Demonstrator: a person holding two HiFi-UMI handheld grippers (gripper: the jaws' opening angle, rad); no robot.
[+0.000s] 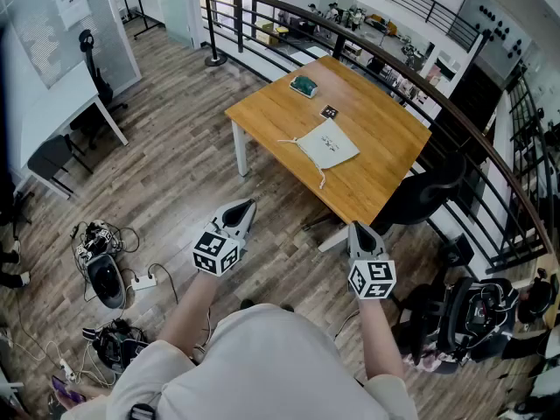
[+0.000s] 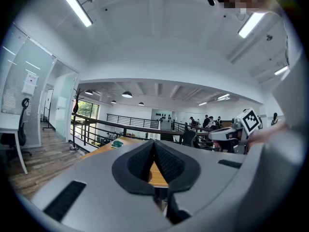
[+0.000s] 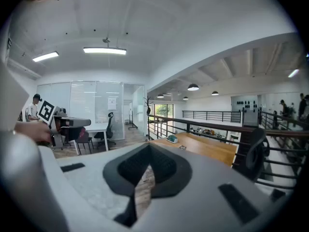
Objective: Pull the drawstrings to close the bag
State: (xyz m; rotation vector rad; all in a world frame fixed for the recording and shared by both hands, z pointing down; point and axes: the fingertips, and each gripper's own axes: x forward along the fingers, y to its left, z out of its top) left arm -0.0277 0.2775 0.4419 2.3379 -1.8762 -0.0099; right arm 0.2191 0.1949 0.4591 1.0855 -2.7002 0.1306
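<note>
A pale drawstring bag [image 1: 328, 144] lies flat on the wooden table [image 1: 385, 129], one cord trailing left and one toward the near edge. Both grippers are held in the air well short of the table, over the plank floor. My left gripper [image 1: 248, 206] points toward the table's near corner, jaws together and holding nothing; in its own view the left gripper [image 2: 154, 144] shows its black pads meeting at the tip. My right gripper [image 1: 357, 227] is likewise shut and empty, as the right gripper [image 3: 148, 148] shows in its own view. The bag does not show in either gripper view.
A green object [image 1: 304, 85] and a small black card [image 1: 329, 111] lie on the table's far half. A black chair [image 1: 429, 191] stands at its right side under the railing [image 1: 455, 112]. Cables and a power strip [image 1: 105, 269] clutter the floor at left; a backpack [image 1: 477, 313] sits at right.
</note>
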